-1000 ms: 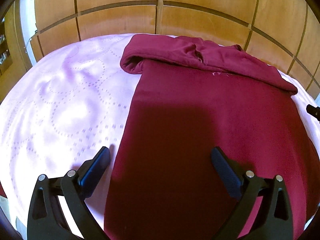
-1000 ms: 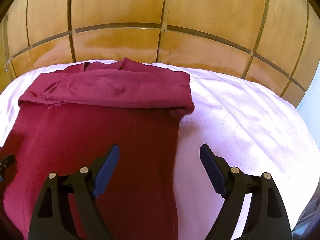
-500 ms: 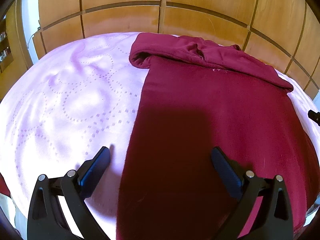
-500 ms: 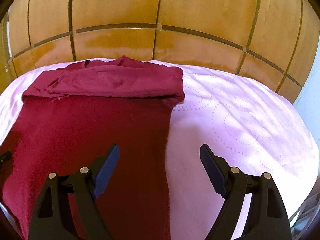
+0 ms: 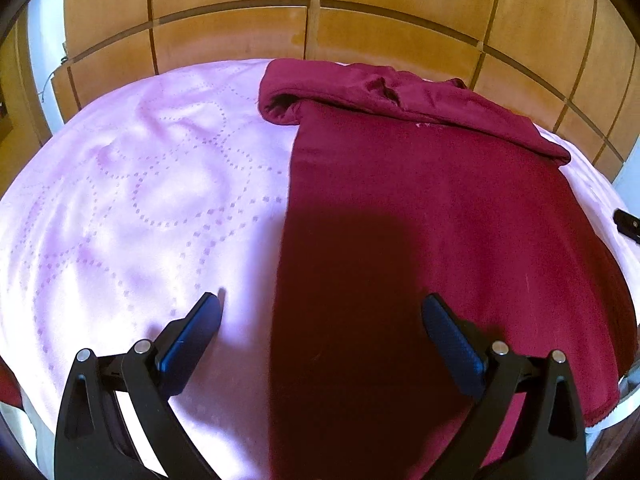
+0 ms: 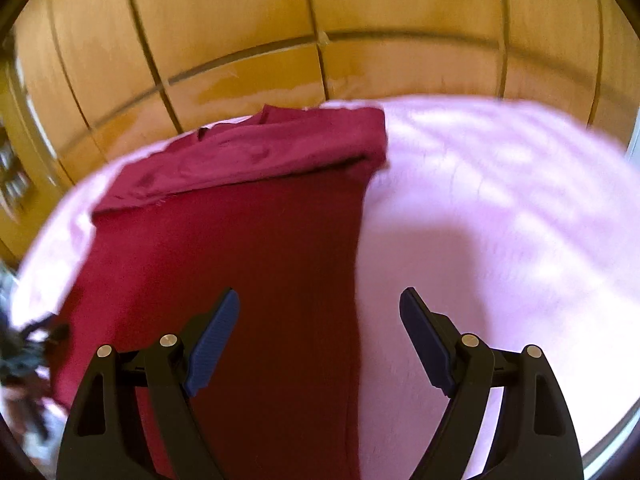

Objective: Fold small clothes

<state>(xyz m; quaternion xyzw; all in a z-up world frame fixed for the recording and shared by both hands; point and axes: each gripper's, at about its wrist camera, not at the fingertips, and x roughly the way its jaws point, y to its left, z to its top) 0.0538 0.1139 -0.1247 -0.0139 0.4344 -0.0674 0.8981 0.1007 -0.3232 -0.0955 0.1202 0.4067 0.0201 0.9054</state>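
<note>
Maroon garment (image 5: 432, 216) lay flat on bed (image 5: 132, 200), lengthwise toward wooden panelled wall (image 5: 312, 4), sleeves folded across its far end. Left claw (image 5: 320, 316) wide, empty, straddling garment's left edge. Right claw (image 6: 320, 312) wide, empty, straddling right edge near bed's front edge.

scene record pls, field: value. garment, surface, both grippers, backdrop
garment: maroon top, lying flat, upper part folded across
surface: pink quilted bedspread
left gripper: open, holds nothing, straddles garment's left edge
right gripper: open, holds nothing, straddles garment's right edge
backdrop: wooden panel wall
image quality: right wrist view motion-blurred
</note>
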